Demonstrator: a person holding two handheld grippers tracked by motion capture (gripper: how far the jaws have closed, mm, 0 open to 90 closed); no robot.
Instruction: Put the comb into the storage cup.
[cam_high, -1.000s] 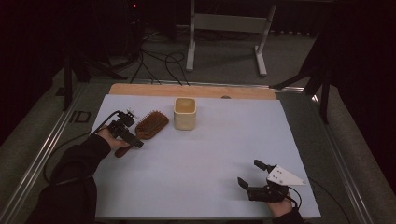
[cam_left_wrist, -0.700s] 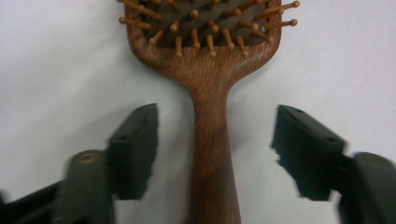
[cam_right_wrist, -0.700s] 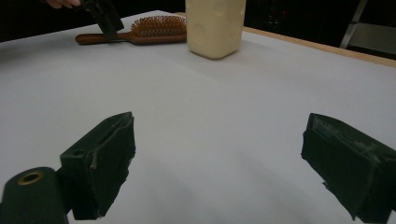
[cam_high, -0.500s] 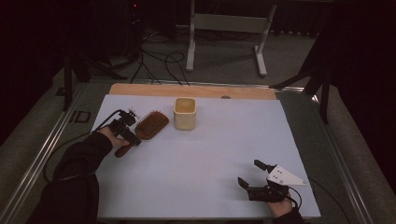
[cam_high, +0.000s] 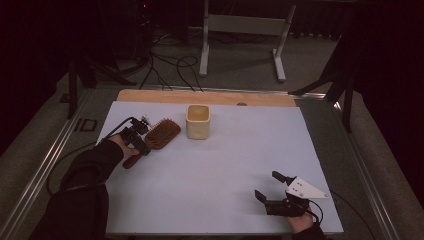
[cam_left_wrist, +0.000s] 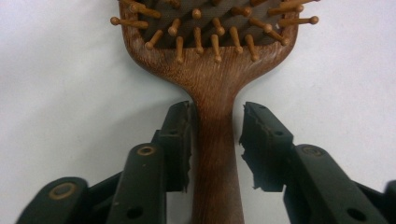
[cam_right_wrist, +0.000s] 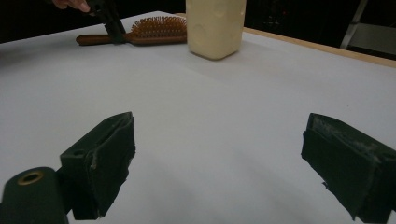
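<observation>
**Two grippers, one hairbrush straddled**

Nearest the person, the right gripper (cam_high: 270, 186) rests at the table's near right edge, jaws spread wide over bare white surface. Farther off at left, the left gripper (cam_left_wrist: 215, 140) has its jaws parted around the handle of the wooden hairbrush (cam_left_wrist: 212, 70), one pad touching, the other just clear. Beyond the brush stands a cream cup (cam_high: 198, 121).

The high view looks forward and down over the whole table (cam_high: 220, 165). The left gripper view faces straight down, very close to the brush (cam_left_wrist: 212, 88). The right gripper view looks low across the table; its upper left shares the brush and cup (cam_right_wrist: 215, 25) with the high view.
</observation>
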